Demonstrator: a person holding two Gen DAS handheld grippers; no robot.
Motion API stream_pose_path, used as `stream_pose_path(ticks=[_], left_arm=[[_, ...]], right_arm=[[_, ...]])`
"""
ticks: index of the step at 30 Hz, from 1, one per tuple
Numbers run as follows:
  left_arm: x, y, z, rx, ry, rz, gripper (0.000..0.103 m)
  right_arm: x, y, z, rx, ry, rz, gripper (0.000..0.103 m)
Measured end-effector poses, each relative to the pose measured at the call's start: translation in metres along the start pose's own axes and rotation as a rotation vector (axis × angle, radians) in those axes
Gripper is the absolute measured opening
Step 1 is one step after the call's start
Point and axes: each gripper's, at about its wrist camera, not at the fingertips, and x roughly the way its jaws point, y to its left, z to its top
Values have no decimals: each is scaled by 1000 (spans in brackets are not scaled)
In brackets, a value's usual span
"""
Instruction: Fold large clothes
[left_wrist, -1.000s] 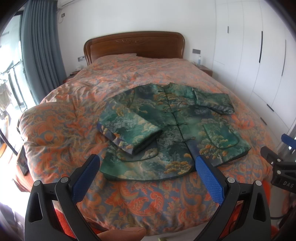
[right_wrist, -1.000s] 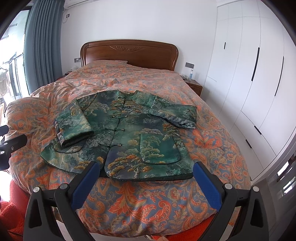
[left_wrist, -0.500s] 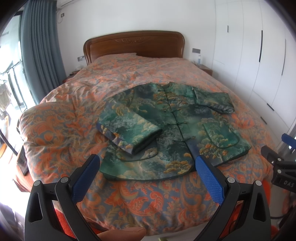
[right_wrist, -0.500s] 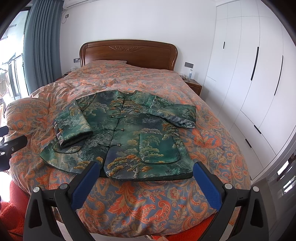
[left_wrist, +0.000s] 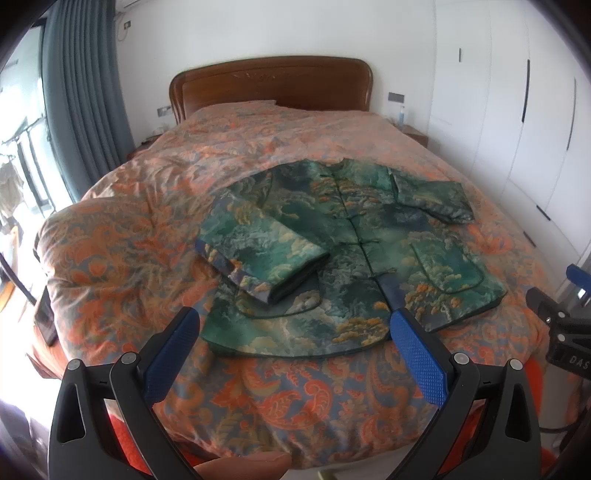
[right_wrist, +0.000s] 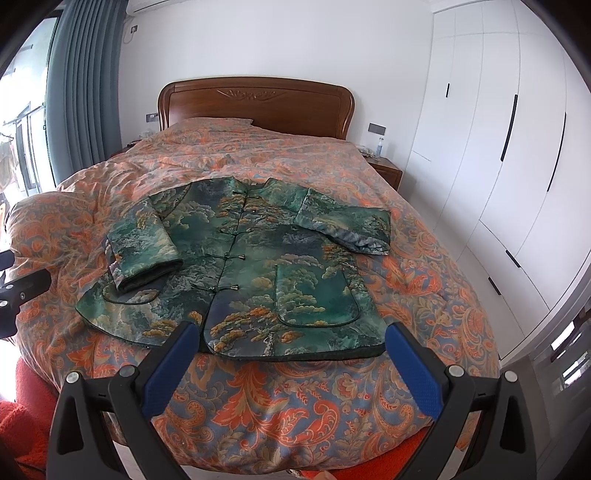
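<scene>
A green jacket (left_wrist: 351, 251) with a printed landscape lies front up on the bed, buttoned, both sleeves folded in over its body; the same jacket (right_wrist: 251, 266) fills the middle of the right wrist view. My left gripper (left_wrist: 293, 343) hangs open just short of the jacket's near hem, nothing between its blue pads. My right gripper (right_wrist: 290, 352) is open too, at the hem's right half, holding nothing. The right tool's black frame (left_wrist: 565, 328) shows at the left view's right edge, and the left tool (right_wrist: 18, 291) at the right view's left edge.
An orange and blue paisley quilt (right_wrist: 295, 398) covers the bed up to a wooden headboard (right_wrist: 255, 107). White wardrobes (right_wrist: 509, 166) line the right wall, grey curtains (left_wrist: 81, 103) the left. A nightstand (right_wrist: 384, 171) with a bottle stands beside the headboard. A fingertip (left_wrist: 243, 465) shows at the bottom.
Both views shift only slightly; the jacket lies as before and both grippers stay open.
</scene>
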Motion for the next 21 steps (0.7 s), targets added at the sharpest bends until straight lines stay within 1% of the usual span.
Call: stream_pose_path(ticks=[4, 9, 11, 13, 17, 21], left_arm=[[4, 3, -2, 0, 10, 3, 103], [15, 4, 5, -12, 32, 9, 103], [17, 3, 5, -5, 36, 23, 103], [17, 1, 4, 11, 30, 39, 103], [15, -6, 3, 58, 17, 32, 103], [10, -10, 4, 82, -12, 52, 103]], right_arm=[[4, 0, 2, -2, 3, -2, 103], [6, 1, 1, -8, -2, -4, 103], [6, 1, 1, -9, -1, -5, 103], [6, 3, 0, -15, 1, -12, 103], [5, 4, 0, -30, -7, -23, 103], [2, 6, 1, -43, -22, -28, 103]])
